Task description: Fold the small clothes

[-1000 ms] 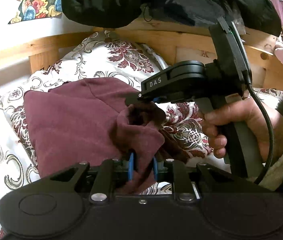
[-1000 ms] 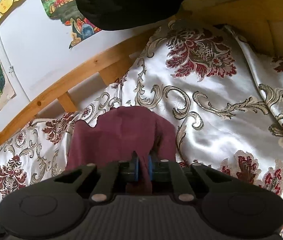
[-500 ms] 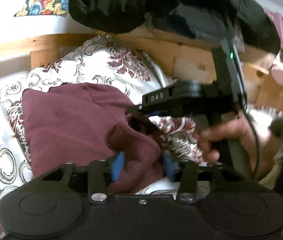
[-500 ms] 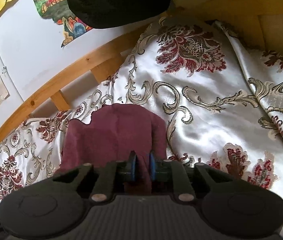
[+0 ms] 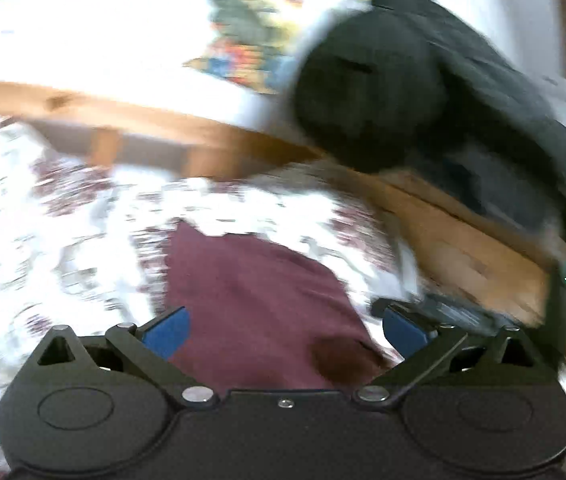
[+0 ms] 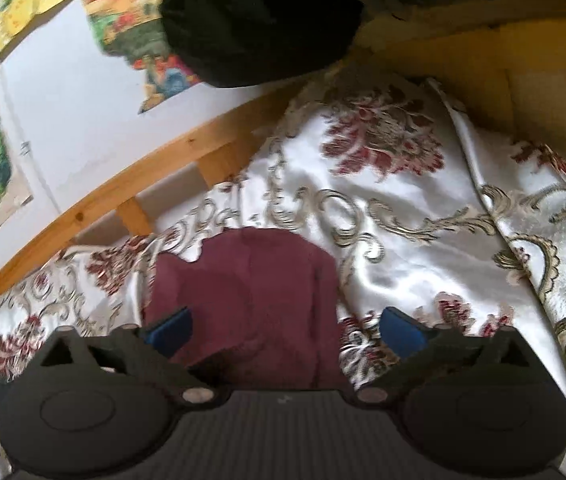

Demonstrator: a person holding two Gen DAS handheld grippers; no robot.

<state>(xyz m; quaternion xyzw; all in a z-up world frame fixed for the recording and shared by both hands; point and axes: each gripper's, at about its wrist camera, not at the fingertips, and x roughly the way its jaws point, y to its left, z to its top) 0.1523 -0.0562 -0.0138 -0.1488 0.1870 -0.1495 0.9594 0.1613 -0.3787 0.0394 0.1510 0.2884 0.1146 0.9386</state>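
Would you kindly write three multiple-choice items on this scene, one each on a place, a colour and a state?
1. Where does the garment lie?
A. on the patterned bedspread
B. over the wooden rail
C. on the floor

2. What colour is the garment?
A. black
B. maroon
C. yellow

3. How do the right gripper jaws stand?
A. shut on the garment
B. shut on nothing
C. wide open

Answers:
1. A, bedspread shows around the cloth.
2. B, it is dark red in both views.
3. C, the blue pads stand far apart with the cloth loose between; the jaws have just been opening, as have those of the left gripper.
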